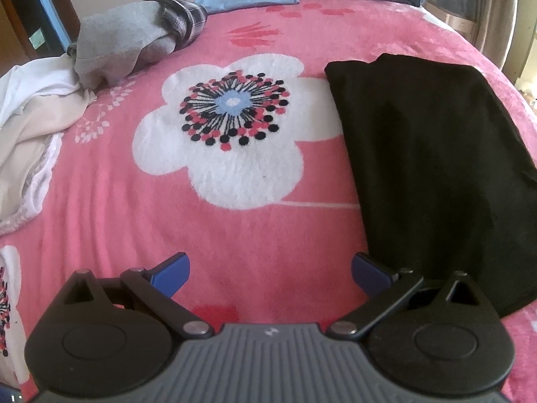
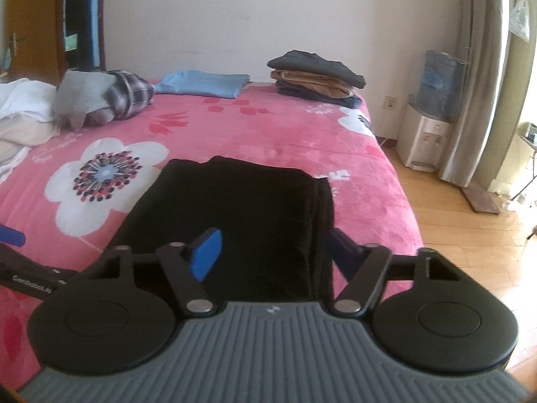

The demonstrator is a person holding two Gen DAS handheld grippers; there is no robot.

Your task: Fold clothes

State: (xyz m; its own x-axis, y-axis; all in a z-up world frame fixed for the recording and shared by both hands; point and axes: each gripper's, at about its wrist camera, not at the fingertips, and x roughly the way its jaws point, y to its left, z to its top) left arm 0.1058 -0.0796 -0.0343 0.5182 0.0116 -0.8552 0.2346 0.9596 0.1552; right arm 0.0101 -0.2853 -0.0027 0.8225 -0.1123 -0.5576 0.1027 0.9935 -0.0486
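done so far: there's a neat stack of folded clothes (image 2: 317, 79) at the far end of the bed (image 2: 255, 134), upper middle of the right wrist view, plus a folded blue piece (image 2: 204, 84) just left of it. So a fair few items look finished.

in hand now: the black garment (image 2: 235, 221), already folded down to a longish rectangle, lying flat on the pink flower blanket. I'd guess it's one fold short of done, or about ready for the stack.

left to do: a loose heap at the upper left of both views – a grey garment (image 1: 117, 43) with a plaid one (image 1: 181, 20) tucked against it, and crumpled white clothes (image 1: 30, 107) beside them. None of that looks folded yet, so I'd call it somewhere past halfway.

right gripper (image 2: 272, 252): straddles the near right edge of the black garment, lower middle of its view. The blue pad on the left sits over the cloth, the other finger sits just off the cloth's right edge. Jaws half closed around that edge; whether they actually pinch it yet, can't tell.

left gripper (image 1: 270, 270): spread wide, nothing in it, hanging over bare blanket at the bottom of its view. The black garment's near left corner is just beside its right-hand finger; can't say if it touches.
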